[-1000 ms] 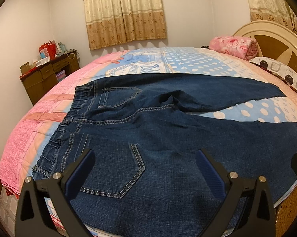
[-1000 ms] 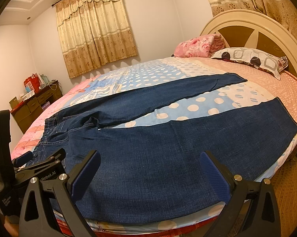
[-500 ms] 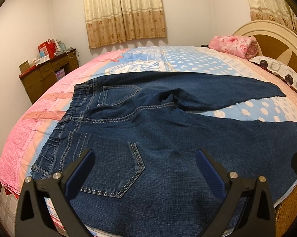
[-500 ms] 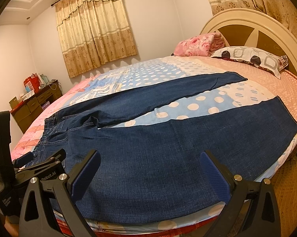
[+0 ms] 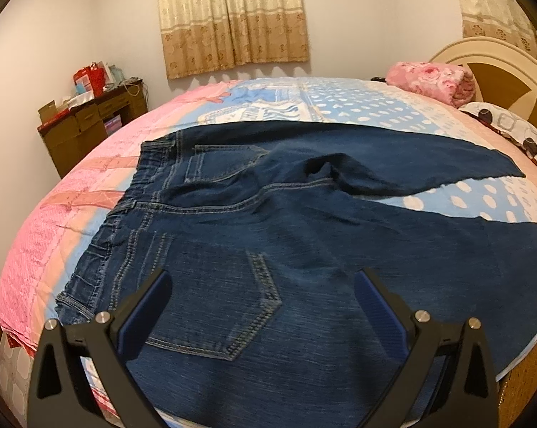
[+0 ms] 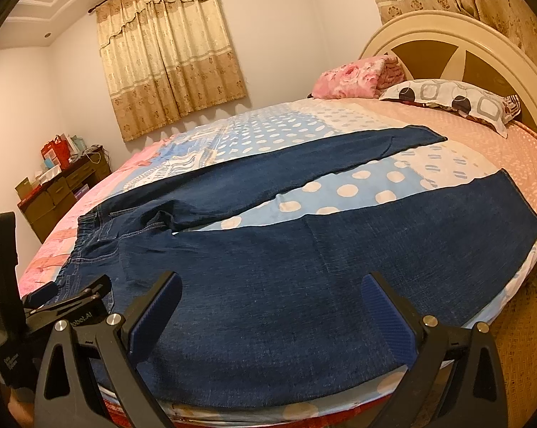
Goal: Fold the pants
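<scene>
Dark blue jeans (image 5: 304, 235) lie flat on the bed, back pockets up, waistband to the left, the two legs spread apart toward the right. They also show in the right wrist view (image 6: 286, 267). My left gripper (image 5: 263, 296) is open and empty, hovering over the near back pocket (image 5: 218, 306) at the seat. My right gripper (image 6: 270, 301) is open and empty, hovering above the near leg close to the bed's front edge. The left gripper shows at the left of the right wrist view (image 6: 68, 296).
The bed (image 5: 72, 199) has a pink and blue dotted cover. A patterned pillow (image 6: 457, 101) and a folded pink blanket (image 6: 354, 76) lie by the headboard (image 6: 457, 46). A wooden desk (image 5: 86, 125) with clutter stands at the far left wall.
Both views have shifted slightly; the jeans sit a little lower in the left wrist view. Both grippers stay open and the jeans have not moved.
</scene>
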`<state>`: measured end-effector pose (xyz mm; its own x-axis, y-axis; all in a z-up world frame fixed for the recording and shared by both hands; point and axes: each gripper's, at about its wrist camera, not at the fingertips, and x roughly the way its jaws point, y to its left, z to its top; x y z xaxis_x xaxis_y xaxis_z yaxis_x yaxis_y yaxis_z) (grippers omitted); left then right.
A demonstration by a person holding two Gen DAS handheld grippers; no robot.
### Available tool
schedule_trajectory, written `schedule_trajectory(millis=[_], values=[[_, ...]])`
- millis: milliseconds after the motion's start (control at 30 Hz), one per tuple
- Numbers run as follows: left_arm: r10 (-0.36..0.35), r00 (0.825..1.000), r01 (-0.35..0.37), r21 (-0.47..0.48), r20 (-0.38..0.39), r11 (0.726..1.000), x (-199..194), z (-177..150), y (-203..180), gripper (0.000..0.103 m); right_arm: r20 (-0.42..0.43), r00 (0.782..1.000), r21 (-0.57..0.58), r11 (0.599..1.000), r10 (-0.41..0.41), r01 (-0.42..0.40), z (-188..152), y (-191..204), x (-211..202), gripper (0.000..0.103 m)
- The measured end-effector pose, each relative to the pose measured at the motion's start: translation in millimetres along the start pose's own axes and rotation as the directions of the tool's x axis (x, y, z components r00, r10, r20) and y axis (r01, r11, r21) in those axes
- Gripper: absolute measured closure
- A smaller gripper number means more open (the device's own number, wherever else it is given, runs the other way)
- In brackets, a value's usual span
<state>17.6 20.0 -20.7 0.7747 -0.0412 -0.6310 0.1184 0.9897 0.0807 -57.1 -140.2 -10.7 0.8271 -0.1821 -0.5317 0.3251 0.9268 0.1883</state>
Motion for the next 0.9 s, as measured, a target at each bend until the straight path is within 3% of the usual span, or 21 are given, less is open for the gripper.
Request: schedule_trajectory(millis=[167,367,567,733,900], values=[[-0.024,1.000,0.024,-0.042,-0.010,0.999,12,12,30,0.000,-0.009,0.999,-0.033,0.998,0.047,-0.047,6,3,13,0.002],[-0.065,0.997,0.063,-0.053,-0.047,0.997,38,50,58,0.000,-0.077,0.990,-0.109,0.986,0.118,-0.126,32,13,50,0.002],[-0.003,0.998,0.000,-0.046,-0.067,0.999,79,104,68,0.000,-0.112,0.983,-0.192,0.967,0.149,-0.168,73,26,93,0.002],[-0.030,0.988,-0.002,-0.212,-0.150,0.977,125,144,86,0.000,-0.116,0.972,-0.272,0.935,0.202,-0.227,108,47,130,0.015],[0.001,0.970,-0.077,-0.303,-0.243,0.950,169,170,90,0.000,-0.180,0.958,-0.312,0.910,0.224,-0.272,138,68,184,0.016]])
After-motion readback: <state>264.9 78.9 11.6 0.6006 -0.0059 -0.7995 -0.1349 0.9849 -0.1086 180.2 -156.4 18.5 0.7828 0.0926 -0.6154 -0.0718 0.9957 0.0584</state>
